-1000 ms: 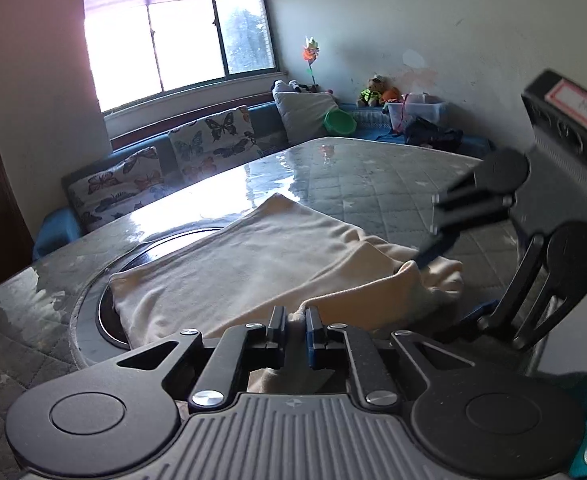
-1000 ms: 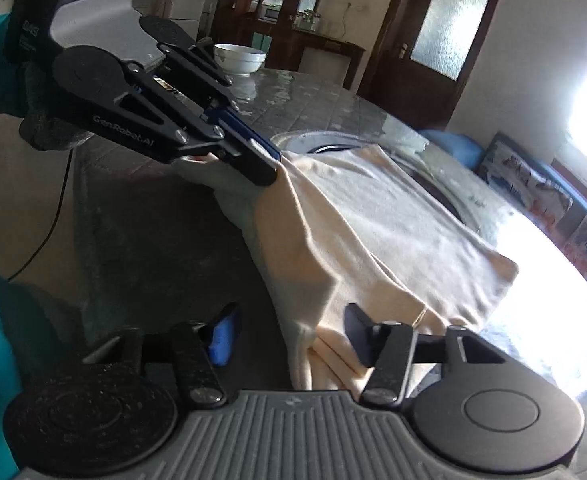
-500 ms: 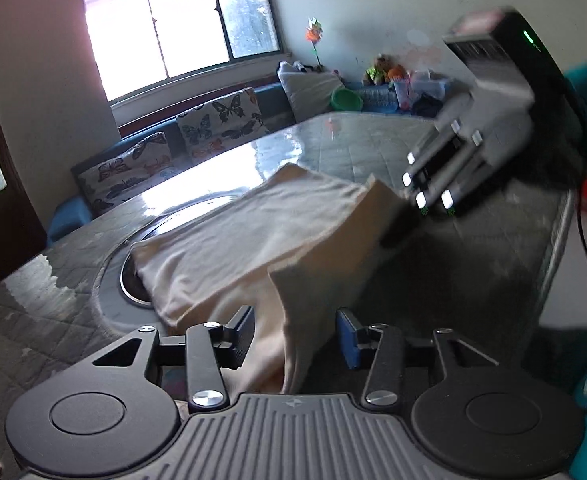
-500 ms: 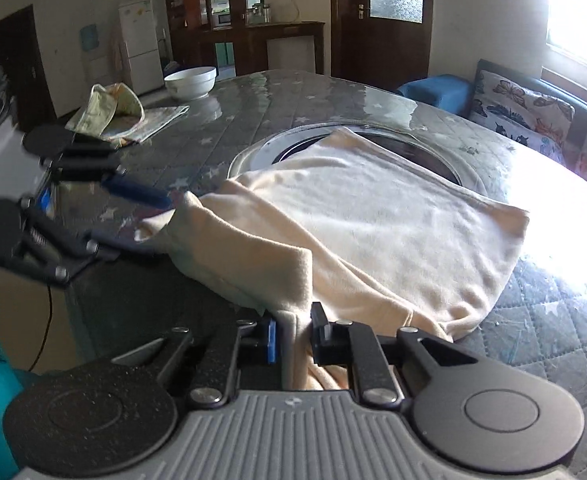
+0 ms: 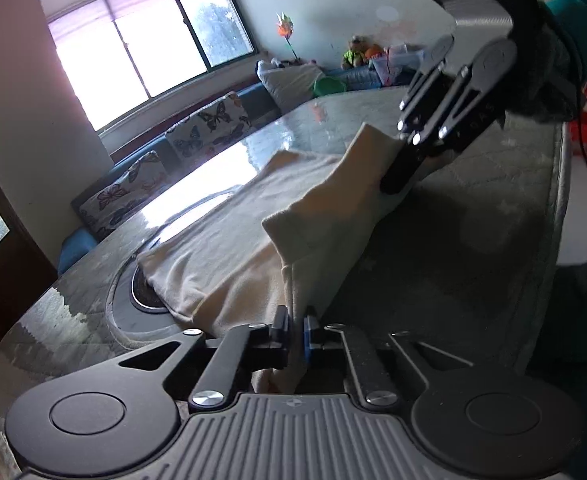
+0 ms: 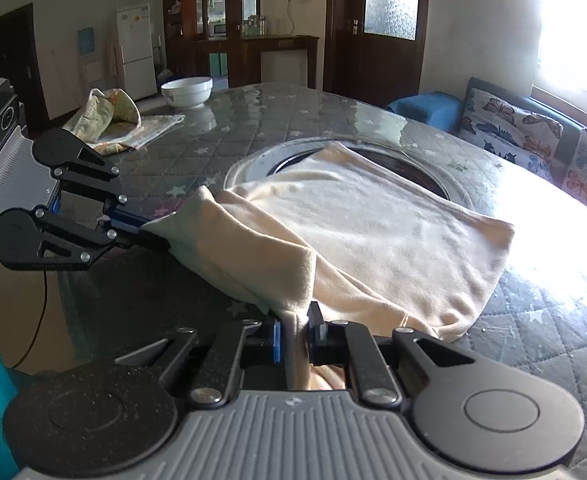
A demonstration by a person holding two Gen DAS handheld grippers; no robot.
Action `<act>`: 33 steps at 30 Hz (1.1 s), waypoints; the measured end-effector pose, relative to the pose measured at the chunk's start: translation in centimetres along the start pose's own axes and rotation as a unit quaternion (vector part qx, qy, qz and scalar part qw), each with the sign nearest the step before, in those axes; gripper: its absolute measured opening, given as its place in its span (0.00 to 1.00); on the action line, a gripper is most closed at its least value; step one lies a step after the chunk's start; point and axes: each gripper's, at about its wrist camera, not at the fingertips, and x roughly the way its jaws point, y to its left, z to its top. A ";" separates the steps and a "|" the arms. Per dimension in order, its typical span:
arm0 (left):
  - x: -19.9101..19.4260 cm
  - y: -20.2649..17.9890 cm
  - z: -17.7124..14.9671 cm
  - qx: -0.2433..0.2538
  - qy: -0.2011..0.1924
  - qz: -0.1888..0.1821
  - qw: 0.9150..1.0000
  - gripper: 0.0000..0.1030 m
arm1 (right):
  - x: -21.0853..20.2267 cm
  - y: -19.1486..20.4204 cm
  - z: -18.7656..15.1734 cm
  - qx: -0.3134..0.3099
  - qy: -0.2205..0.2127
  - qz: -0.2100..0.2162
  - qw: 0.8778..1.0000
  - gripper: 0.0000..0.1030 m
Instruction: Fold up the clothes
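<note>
While both grippers are clamped down nearly all the way, each one has cloth pinched between its pads. Left gripper: jaws pressed together on a fold of the cream garment, fabric rising out of the narrow gap and running away across the tabletop. Right gripper: same story, jaws pinching a vertical pleat of the same garment at its near edge.

From the left wrist view the right gripper shows at upper right, fingertips buried in a raised corner of the cloth, held by a gloved hand with a teal sleeve. From the right wrist view the left gripper comes in from the left, tips closed on the other lifted corner. Edge between the two grips is held off the surface, sagging a little in the middle.

Rest of the garment lies flat on the tabletop, partly covering a round recessed ring in the middle. Tabletop has a quilted star-pattern cover under a glossy sheet.

Further out: white bowl and a crumpled patterned cloth at the far end of the tabletop, well apart from the garment. Butterfly cushions on a bench along the window wall.
</note>
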 end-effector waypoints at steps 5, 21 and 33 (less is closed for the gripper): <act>-2.7 0.2 0.9 -0.034 -0.015 -0.023 0.999 0.06 | -2.6 0.8 -0.1 -0.010 -0.007 0.008 1.000 0.10; -10.3 -1.0 2.9 -0.125 -0.040 -0.073 0.989 0.06 | -11.4 4.7 -0.1 -0.035 0.015 0.064 0.997 0.09; -2.1 5.5 5.2 -0.151 -0.044 -0.047 0.986 0.06 | -6.7 -0.9 4.9 -0.049 0.017 0.027 0.998 0.08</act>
